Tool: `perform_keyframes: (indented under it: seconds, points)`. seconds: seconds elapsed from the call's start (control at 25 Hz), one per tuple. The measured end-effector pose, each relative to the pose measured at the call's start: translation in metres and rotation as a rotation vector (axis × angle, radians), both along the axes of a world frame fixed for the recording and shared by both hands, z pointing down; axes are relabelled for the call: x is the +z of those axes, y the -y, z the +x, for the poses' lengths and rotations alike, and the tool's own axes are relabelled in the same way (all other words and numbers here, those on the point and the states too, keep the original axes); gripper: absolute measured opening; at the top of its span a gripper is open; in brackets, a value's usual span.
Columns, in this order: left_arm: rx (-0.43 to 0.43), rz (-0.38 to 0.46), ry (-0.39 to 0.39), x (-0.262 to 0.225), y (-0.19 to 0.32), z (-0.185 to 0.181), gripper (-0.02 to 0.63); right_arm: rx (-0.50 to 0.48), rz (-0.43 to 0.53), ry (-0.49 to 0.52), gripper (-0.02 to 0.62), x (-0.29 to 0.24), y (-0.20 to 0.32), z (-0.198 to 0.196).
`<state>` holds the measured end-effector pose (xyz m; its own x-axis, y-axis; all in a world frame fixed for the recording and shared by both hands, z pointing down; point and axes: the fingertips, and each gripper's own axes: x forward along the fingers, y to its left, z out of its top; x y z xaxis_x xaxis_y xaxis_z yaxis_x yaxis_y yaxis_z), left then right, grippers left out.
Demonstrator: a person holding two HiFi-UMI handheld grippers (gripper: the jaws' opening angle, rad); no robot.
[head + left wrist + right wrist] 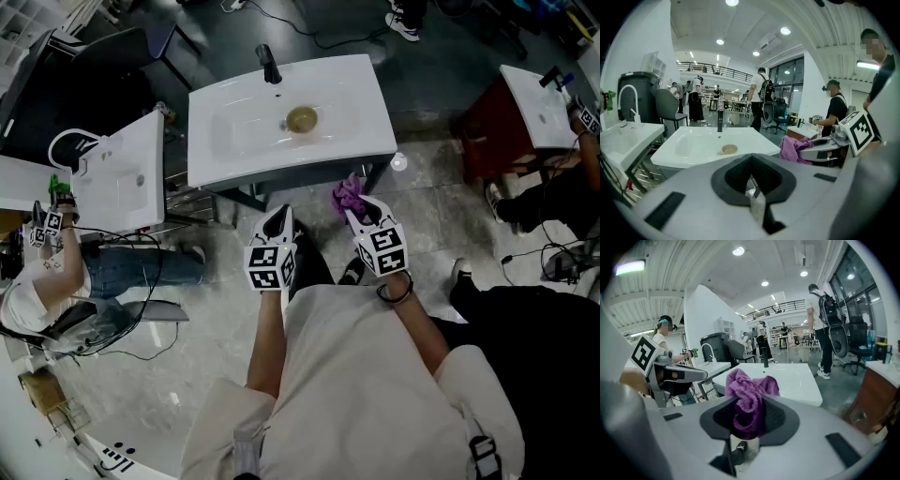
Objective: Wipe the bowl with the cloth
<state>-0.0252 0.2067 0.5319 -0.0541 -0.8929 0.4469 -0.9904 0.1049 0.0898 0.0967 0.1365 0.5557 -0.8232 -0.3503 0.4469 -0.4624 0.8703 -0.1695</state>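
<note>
Right gripper view: right gripper [749,420] clamped on bunched purple cloth [749,392], long axis along the jaws, free end forward; left gripper [751,178] closed on nothing.
Farther off, bowl [301,119] mouth-up in sink [361,131] basin, round, no long axis; likely to skid unbraced, or cloth to slip when pressed.

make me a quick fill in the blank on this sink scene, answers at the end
The right gripper is shut on a ____ cloth.
The brown bowl sits in the basin of the white ____.
The left gripper has its jaws together, holding ____.
Missing words: purple; sink; nothing.
</note>
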Motion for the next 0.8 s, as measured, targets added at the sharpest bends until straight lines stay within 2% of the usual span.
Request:
perform_keyframes:
  seconds: [0.32, 0.44, 0.56, 0.8]
  points:
    - [-0.001, -0.004, -0.004, 0.000, -0.006, 0.002, 0.006, 0.009, -0.007, 0.011, 0.098, -0.002, -0.002, 0.003]
    - [0.011, -0.024, 0.002, 0.003, -0.008, 0.003, 0.006, 0.036, -0.029, 0.050, 0.098, -0.003, 0.004, 0.003]
    - [0.005, -0.038, -0.001, 0.007, -0.004, -0.007, 0.006, 0.043, -0.042, 0.095, 0.097, -0.005, 0.010, -0.007]
    - [0.011, -0.031, -0.014, 0.014, 0.035, -0.033, 0.006, 0.026, -0.031, 0.081, 0.098, 0.001, 0.038, -0.031]
